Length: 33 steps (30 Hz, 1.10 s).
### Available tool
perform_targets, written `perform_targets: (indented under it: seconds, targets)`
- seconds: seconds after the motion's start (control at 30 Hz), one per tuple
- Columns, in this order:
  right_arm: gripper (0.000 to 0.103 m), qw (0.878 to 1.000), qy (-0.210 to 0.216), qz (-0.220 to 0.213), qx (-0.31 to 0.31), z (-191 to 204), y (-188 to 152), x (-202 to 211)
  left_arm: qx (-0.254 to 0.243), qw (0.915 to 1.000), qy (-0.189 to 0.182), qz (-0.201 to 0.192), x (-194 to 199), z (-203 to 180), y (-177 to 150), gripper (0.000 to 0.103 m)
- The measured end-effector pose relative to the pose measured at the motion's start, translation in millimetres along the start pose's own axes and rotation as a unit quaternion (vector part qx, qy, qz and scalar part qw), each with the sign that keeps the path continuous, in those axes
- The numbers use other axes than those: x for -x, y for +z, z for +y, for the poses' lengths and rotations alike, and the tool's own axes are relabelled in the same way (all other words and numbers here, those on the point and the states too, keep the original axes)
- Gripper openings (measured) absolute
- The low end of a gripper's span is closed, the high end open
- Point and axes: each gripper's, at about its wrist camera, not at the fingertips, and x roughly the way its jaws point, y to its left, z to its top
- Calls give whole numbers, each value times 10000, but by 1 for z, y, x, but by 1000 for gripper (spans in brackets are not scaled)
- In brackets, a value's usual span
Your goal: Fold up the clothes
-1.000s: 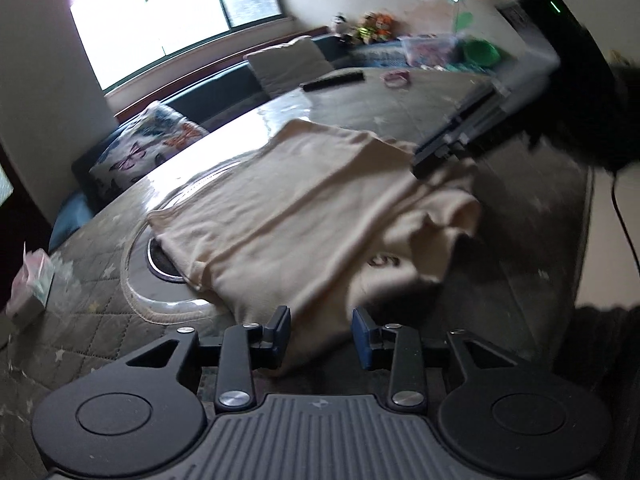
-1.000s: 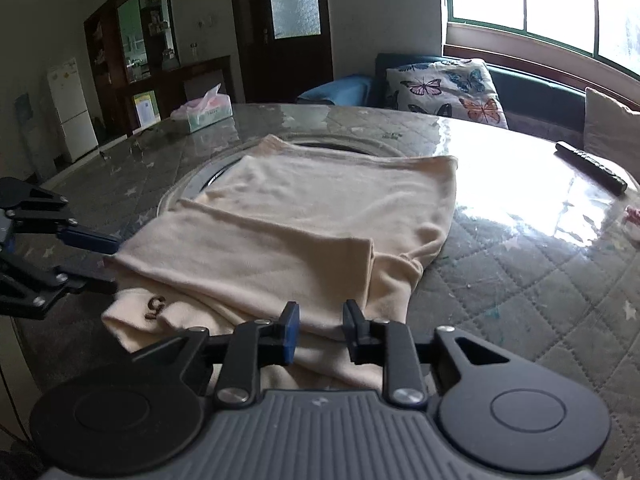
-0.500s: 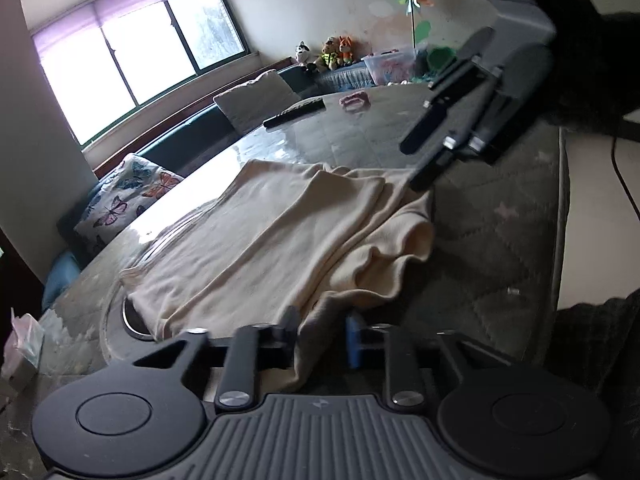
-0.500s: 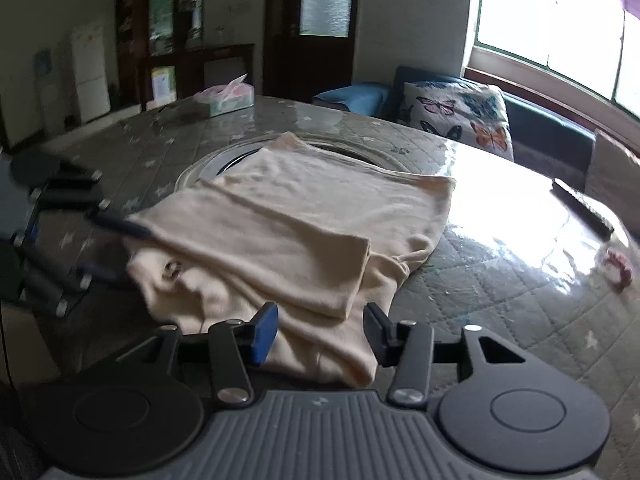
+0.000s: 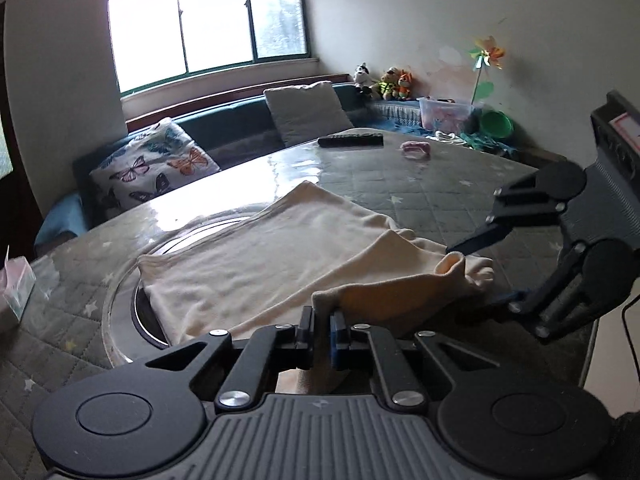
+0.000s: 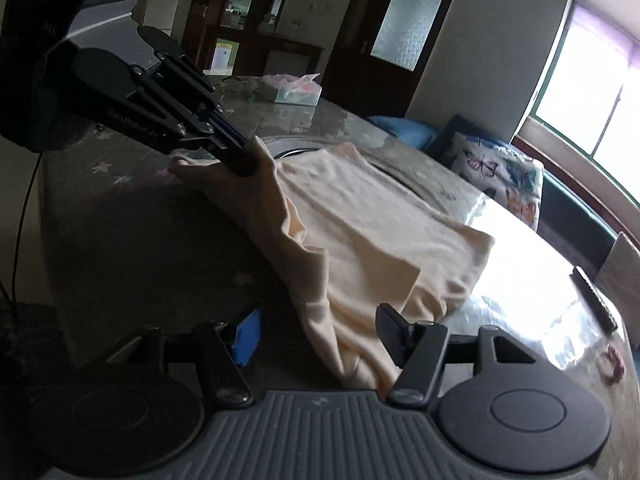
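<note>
A cream shirt (image 5: 280,256) lies partly folded on the round surface (image 5: 420,184), over the ring in the middle of that surface. The left hand-held gripper (image 5: 322,326) is pinched tight on the near edge of the shirt and lifts that edge up in a ridge. The right hand-held gripper (image 6: 320,332) is opening, with its fingers apart on each side of the shirt's near corner, and the pads do not press the cloth. A black remote (image 5: 351,140) and a small pink thing (image 5: 417,149) lie far past the shirt. A tissue box (image 6: 298,92) sits beyond the shirt too.
</note>
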Motion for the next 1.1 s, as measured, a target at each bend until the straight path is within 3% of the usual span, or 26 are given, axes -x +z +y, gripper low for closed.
perform_targets:
  seconds: [0.07, 0.23, 0.33, 0.4, 0.43, 0.67, 0.73, 0.8, 0.87, 0.9, 1.1]
  targets:
    - [39, 9998, 58, 82, -156, -6, 2, -9, 19, 10000, -52, 41, 1, 0, -2, 8]
    - [12, 9977, 303, 156, -591, -20, 5, -14, -236, 9996, -36, 156, 13, -10, -17, 12]
    - [9, 9950, 376, 76, -924, -28, 8, -8, -417, 9989, 45, 200, 20, -16, -28, 16]
    - [8, 9938, 366, 15, -1050, -31, 10, -5, -555, 9981, 186, 200, 25, -20, -35, 37]
    - [8, 9928, 378, -15, -1134, -32, 12, -3, -650, 9974, 241, 176, 27, -22, -39, 41]
    - [7, 9890, 366, -154, -1423, -40, 23, 0, -1231, 9902, 638, 185, 22, -36, -52, 46]
    - [6, 9884, 342, -198, -1470, -41, 26, 2, -1433, 9858, 845, 231, 16, -38, -55, 46]
    - [6, 9877, 315, -265, -1506, -41, 28, 3, -1638, 9808, 1028, 234, 11, -40, -58, 29]
    - [6, 9867, 273, -324, -1567, -41, 29, 4, -1790, 9776, 1090, 203, 11, -41, -60, 20]
    - [6, 9865, 252, -339, -1584, -41, 28, 5, -1835, 9770, 1074, 173, 12, -41, -60, 10]
    - [5, 9846, 178, -523, -1658, -36, 24, 18, -1858, 9771, 1039, -59, 37, -42, -52, 6]
